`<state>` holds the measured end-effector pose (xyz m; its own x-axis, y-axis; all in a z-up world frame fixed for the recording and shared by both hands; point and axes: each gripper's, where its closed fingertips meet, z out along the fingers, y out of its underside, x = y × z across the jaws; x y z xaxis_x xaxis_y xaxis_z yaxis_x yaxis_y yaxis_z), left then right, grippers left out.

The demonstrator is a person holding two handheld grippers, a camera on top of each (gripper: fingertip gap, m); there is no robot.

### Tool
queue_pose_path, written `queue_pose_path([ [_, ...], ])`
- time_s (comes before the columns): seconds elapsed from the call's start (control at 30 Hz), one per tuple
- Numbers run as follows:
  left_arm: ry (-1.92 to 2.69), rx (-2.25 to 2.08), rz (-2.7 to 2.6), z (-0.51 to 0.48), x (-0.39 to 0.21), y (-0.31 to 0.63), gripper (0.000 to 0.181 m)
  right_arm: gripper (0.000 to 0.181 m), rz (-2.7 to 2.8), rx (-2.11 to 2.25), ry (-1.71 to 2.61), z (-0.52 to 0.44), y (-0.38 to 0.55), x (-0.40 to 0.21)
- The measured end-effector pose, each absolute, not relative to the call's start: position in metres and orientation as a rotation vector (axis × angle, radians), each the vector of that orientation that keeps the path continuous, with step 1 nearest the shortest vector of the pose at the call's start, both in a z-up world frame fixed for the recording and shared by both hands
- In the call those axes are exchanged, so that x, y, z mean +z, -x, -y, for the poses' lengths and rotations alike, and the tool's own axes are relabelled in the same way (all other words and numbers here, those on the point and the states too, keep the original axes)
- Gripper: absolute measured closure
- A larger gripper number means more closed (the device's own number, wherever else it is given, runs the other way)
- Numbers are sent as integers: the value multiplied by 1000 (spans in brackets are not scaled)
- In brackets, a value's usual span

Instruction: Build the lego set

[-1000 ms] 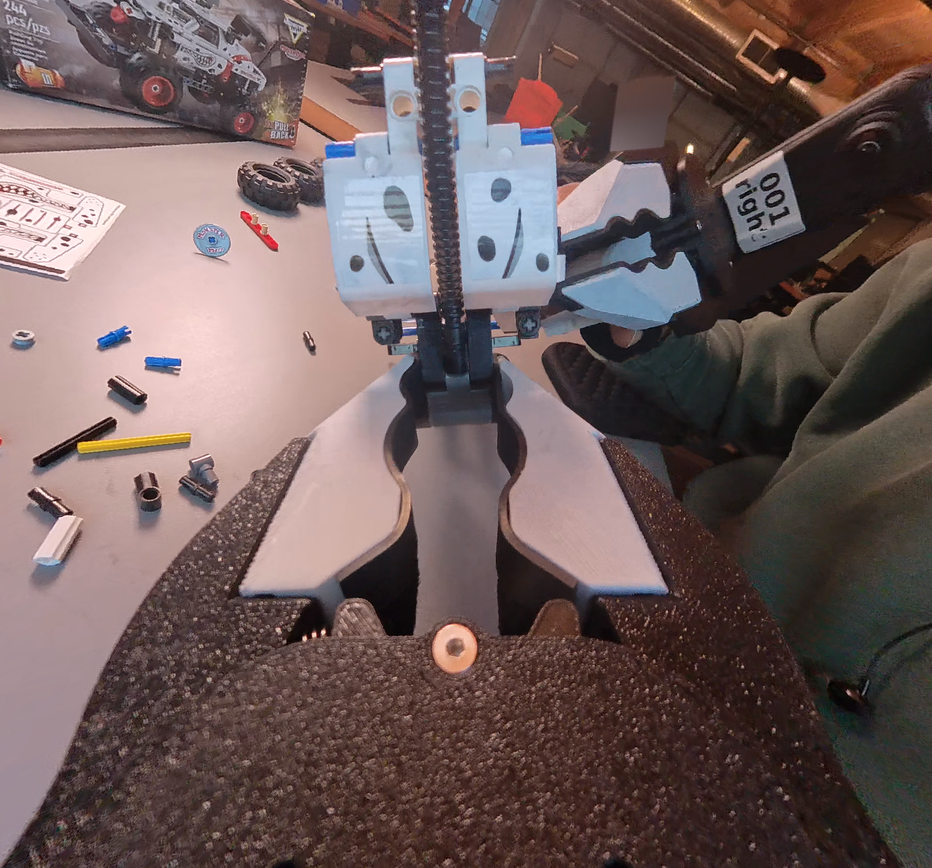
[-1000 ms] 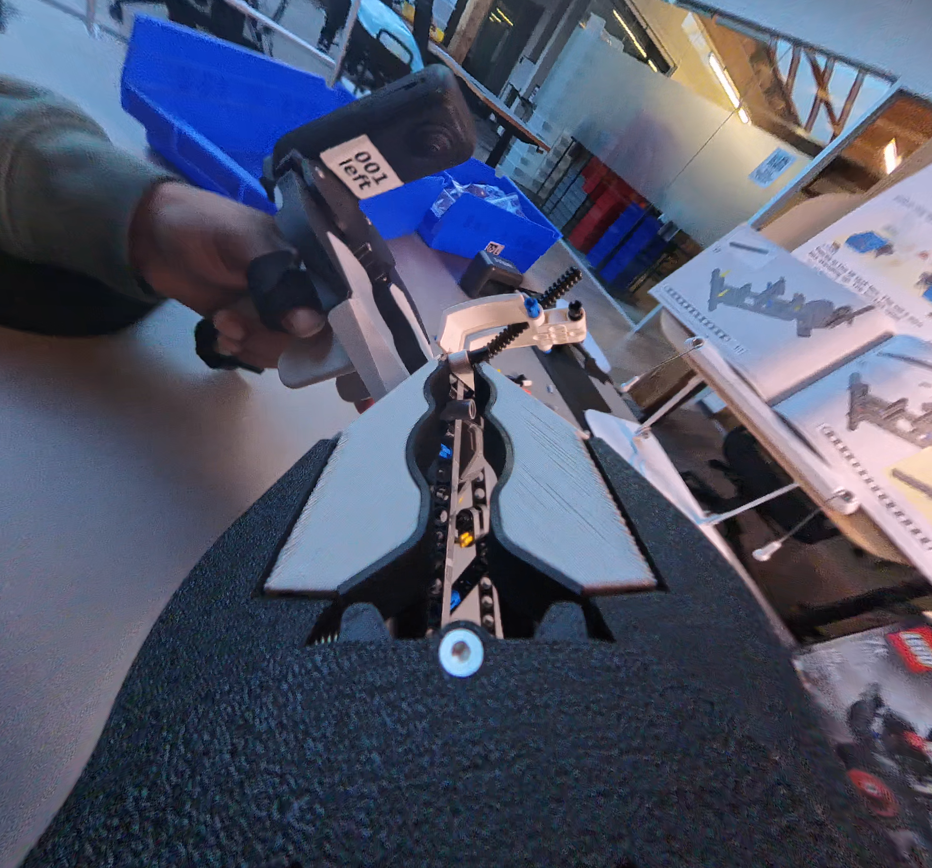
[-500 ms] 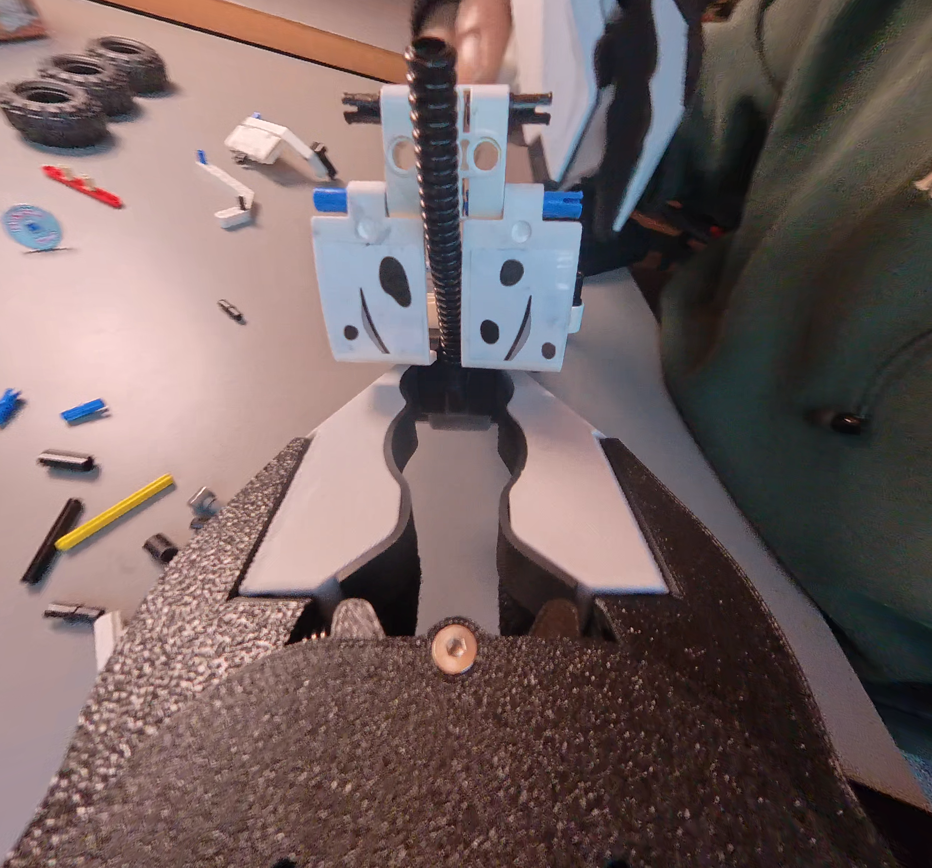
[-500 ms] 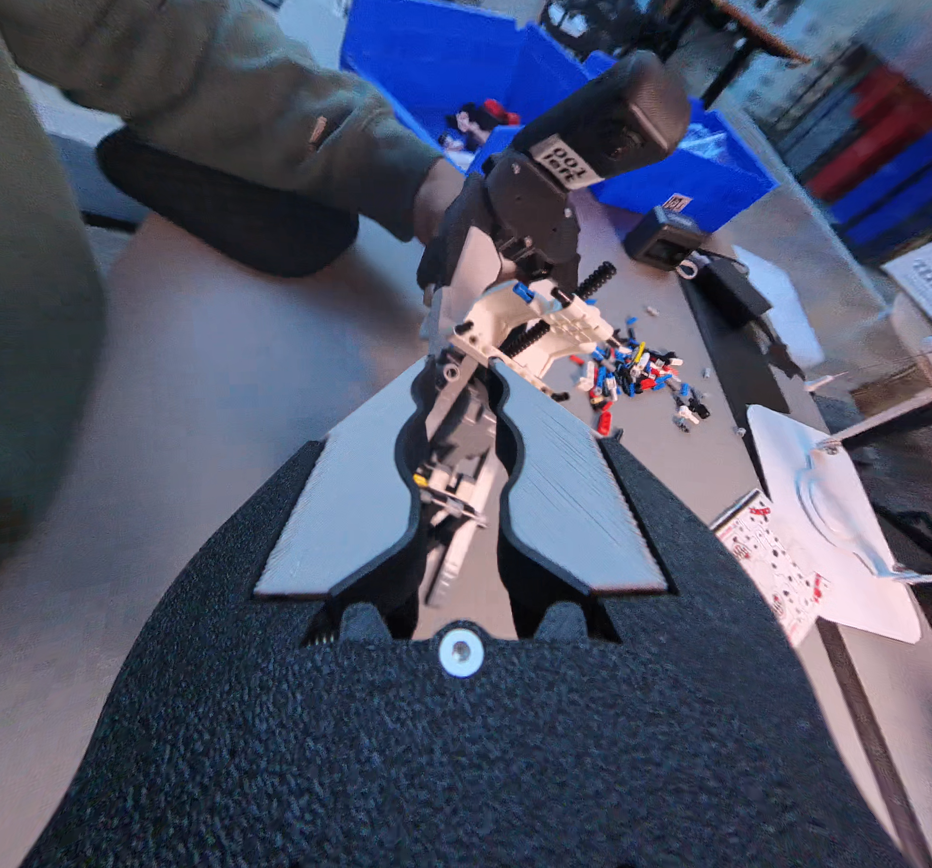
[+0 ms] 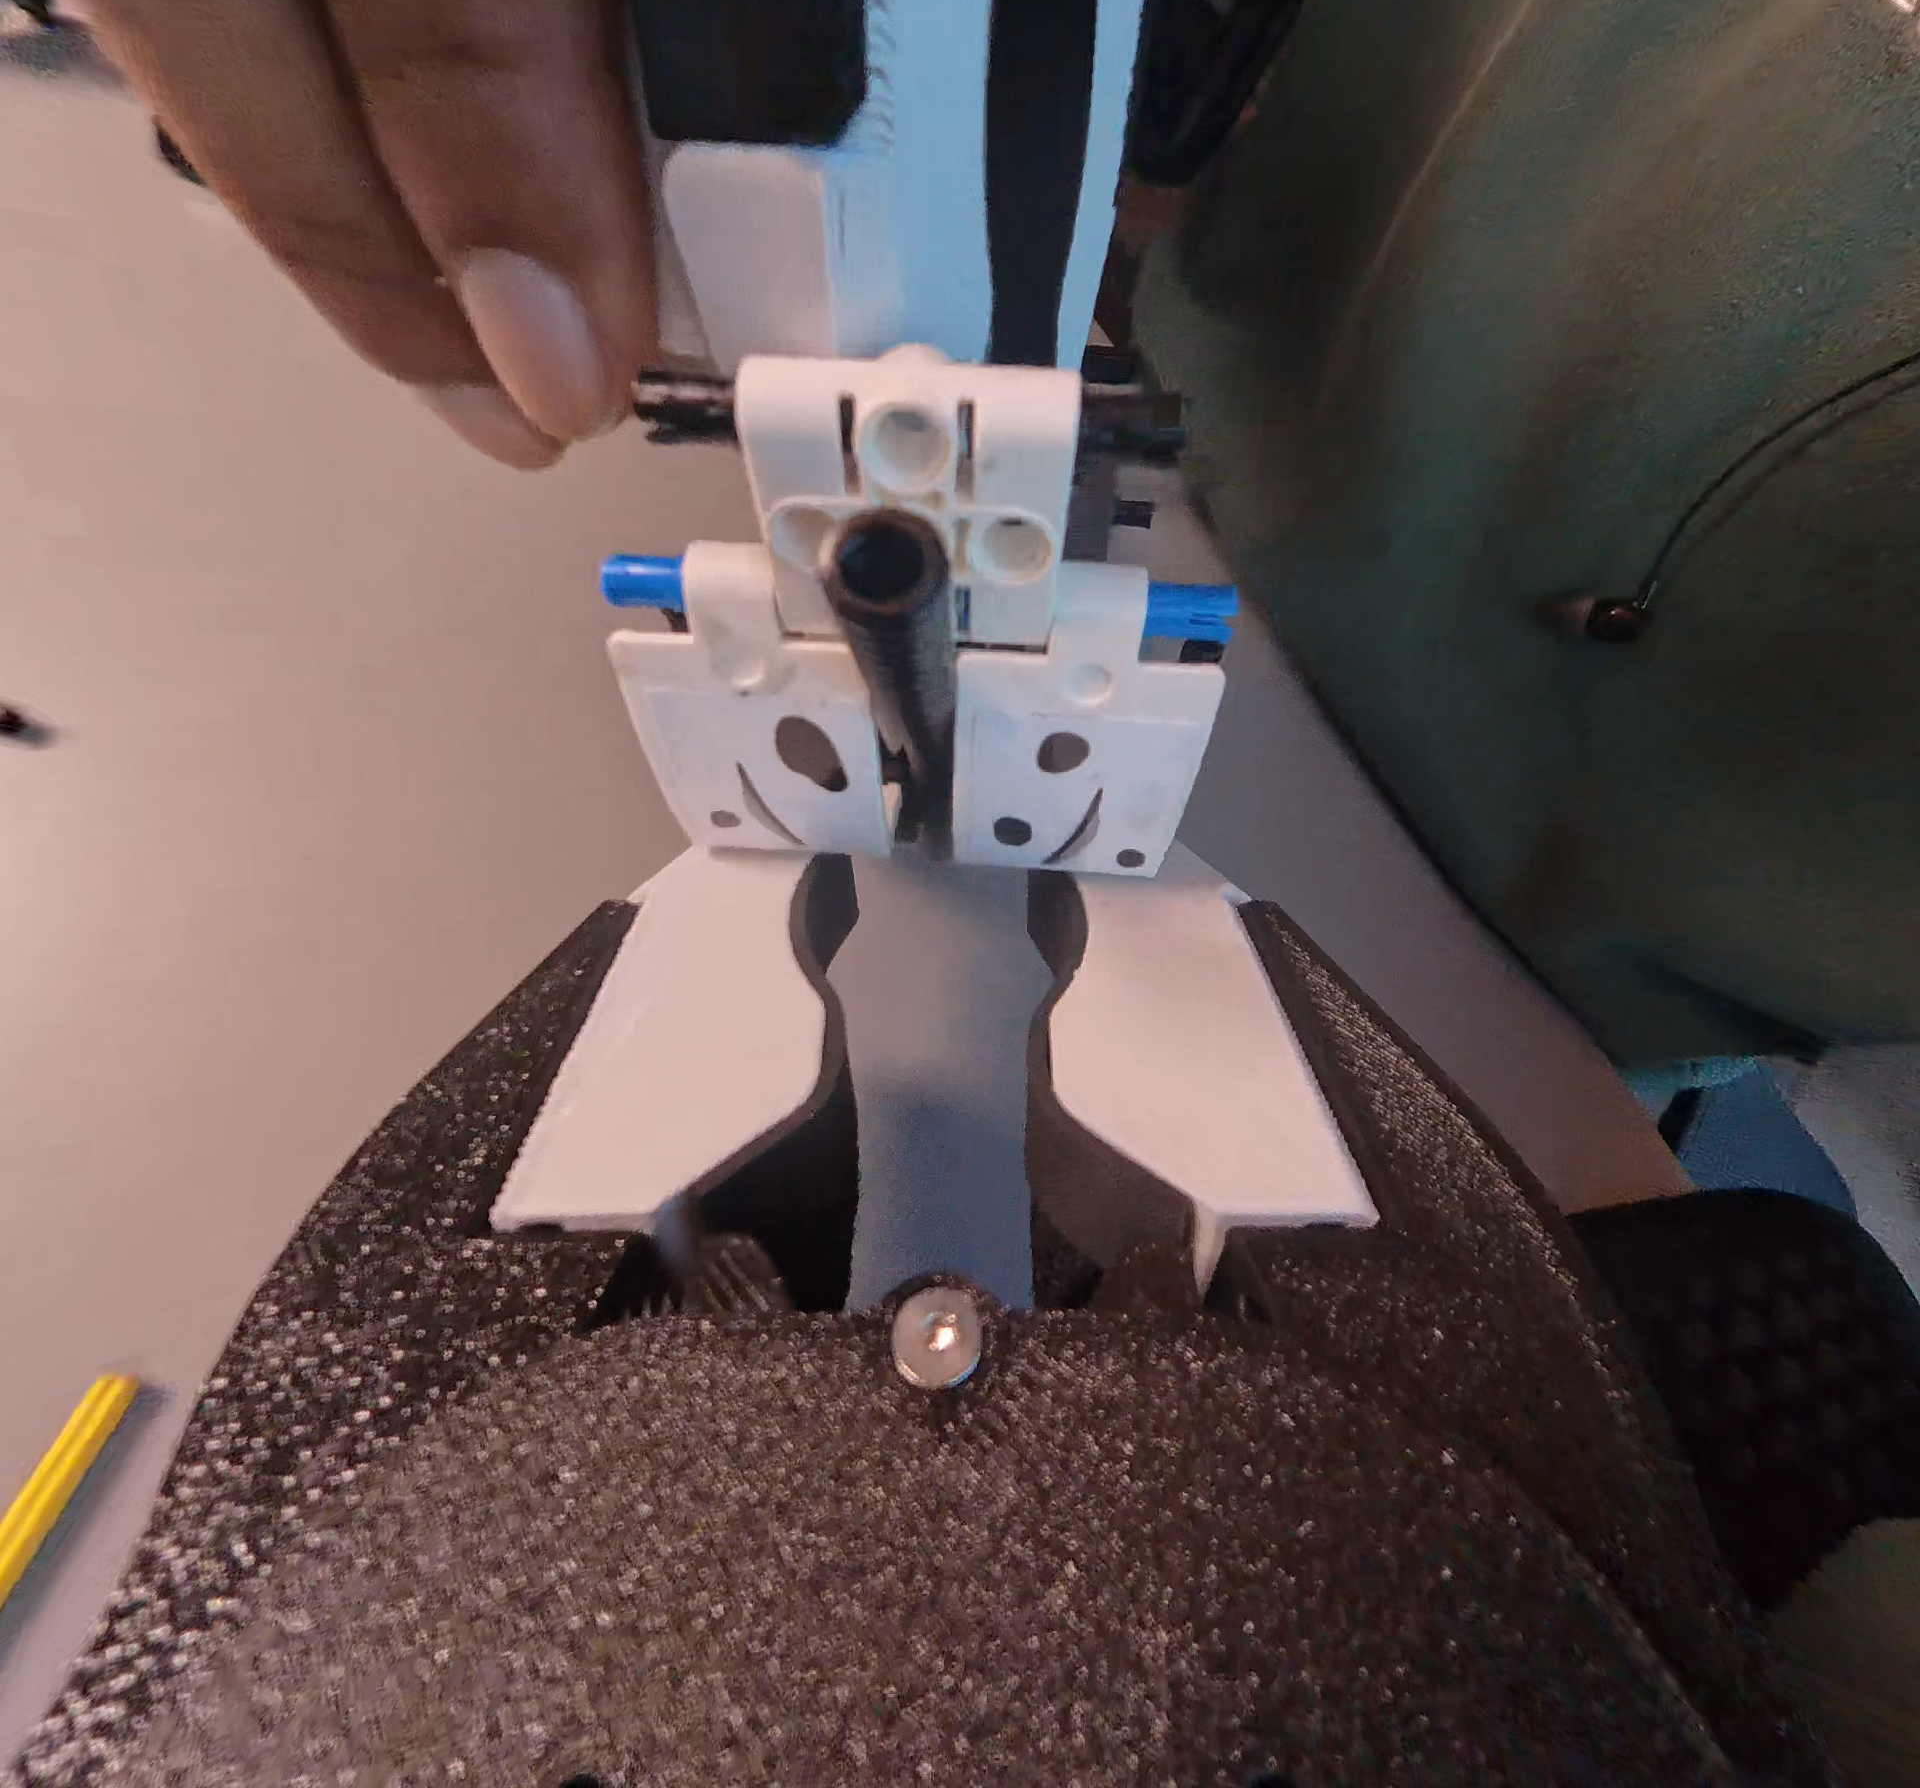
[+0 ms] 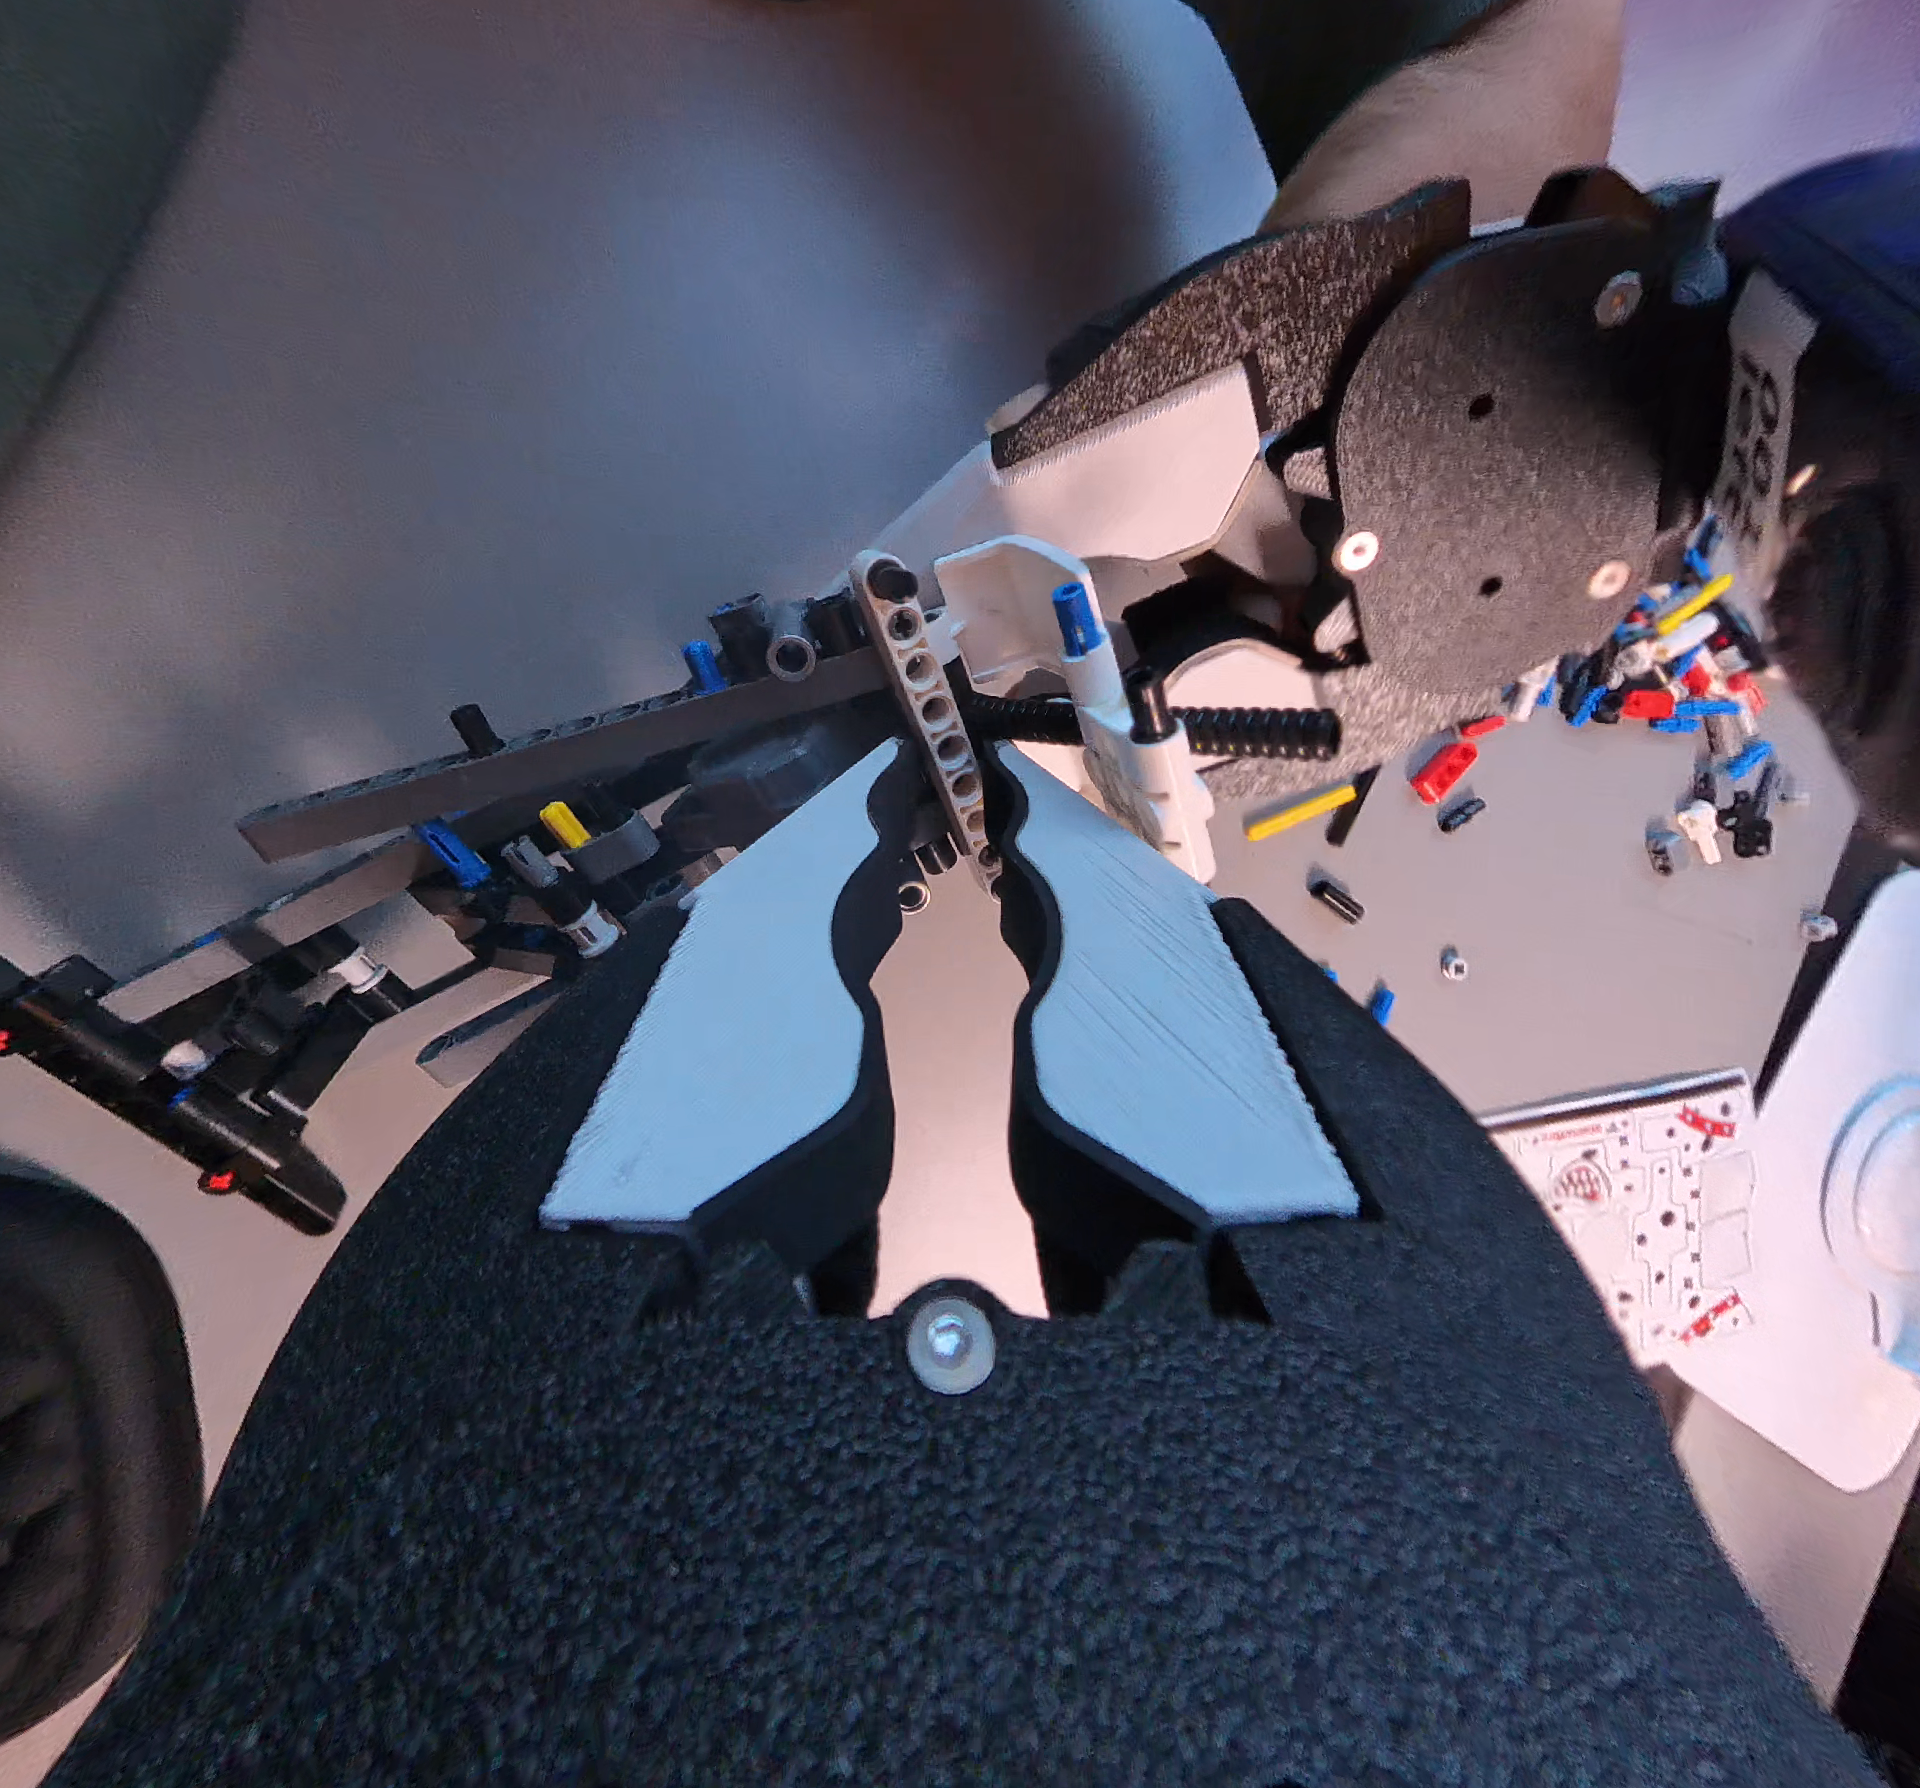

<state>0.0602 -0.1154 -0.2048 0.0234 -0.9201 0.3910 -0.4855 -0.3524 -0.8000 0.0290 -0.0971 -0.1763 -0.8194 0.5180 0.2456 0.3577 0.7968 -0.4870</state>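
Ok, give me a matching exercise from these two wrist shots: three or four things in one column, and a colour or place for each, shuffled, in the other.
Things:
1. ribbed hose
2. long axle on the table
3. pins sticking out beside the spotted white panels
4. sticker sheet

Colour or place:
A. yellow
B. lying at the table's right side, in the right wrist view
C. black
D. blue

Pairs: 1-C, 2-A, 3-D, 4-B
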Motion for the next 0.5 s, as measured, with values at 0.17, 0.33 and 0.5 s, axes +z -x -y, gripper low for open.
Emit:
queue_pose_path([
  [0.17, 2024, -1119, -1100, 97, -196, -26, 120, 171, 2560, 448, 795, 71, -27, -182],
  [0.33, 2064, -974, -751, 103, -182, -15, 121, 171, 2395, 292, 1142, 48, -26, -183],
  [0.5, 2074, -1009, -401, 86, -190, -39, 120, 172, 2327, 333, 1413, 55, -25, -192],
])
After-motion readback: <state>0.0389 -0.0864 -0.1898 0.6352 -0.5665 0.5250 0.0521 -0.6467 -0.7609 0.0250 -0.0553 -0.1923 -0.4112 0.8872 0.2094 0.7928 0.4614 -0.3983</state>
